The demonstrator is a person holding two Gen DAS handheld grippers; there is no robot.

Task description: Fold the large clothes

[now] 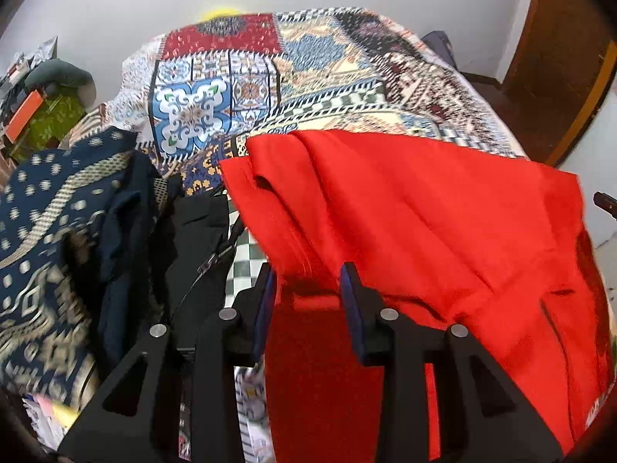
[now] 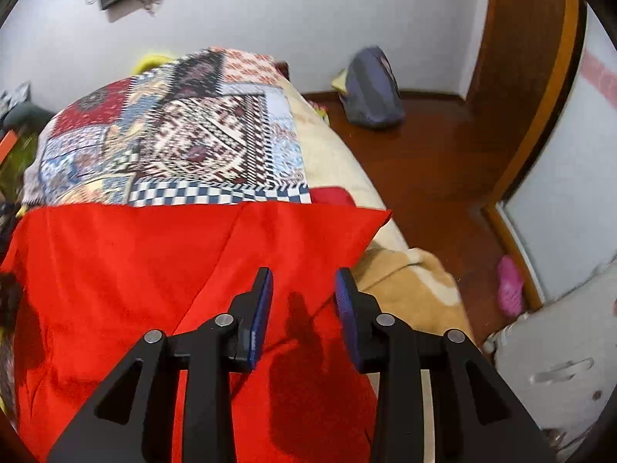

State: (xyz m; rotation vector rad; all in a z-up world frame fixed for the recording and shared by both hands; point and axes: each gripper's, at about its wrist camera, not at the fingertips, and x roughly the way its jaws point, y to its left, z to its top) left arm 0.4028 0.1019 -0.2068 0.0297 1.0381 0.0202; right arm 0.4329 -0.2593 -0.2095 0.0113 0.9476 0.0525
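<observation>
Folding barely begun | left wrist: left tool (image 1: 307, 270) stood released over bright red cloth garment (image 1: 424, 231), creased on patchwork-covered bed (image 1: 308, 77); dark patterned clothes pile (image 1: 58, 231) unfolded beside | right wrist: right tool (image 2: 304, 276) released above garment's flat corner (image 2: 115, 262), grasping nothing.

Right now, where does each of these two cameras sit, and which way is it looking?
Left wrist: on the left gripper, looking along its open fingers over the red garment toward the patchwork bedspread; a pile of dark clothes lies left.
Right wrist: on the right gripper, open above the garment's right edge, facing the bed's far end, wooden floor and door.
Only gripper fingers show, no hands. Both views share the red garment, bedspread and white wall.
</observation>
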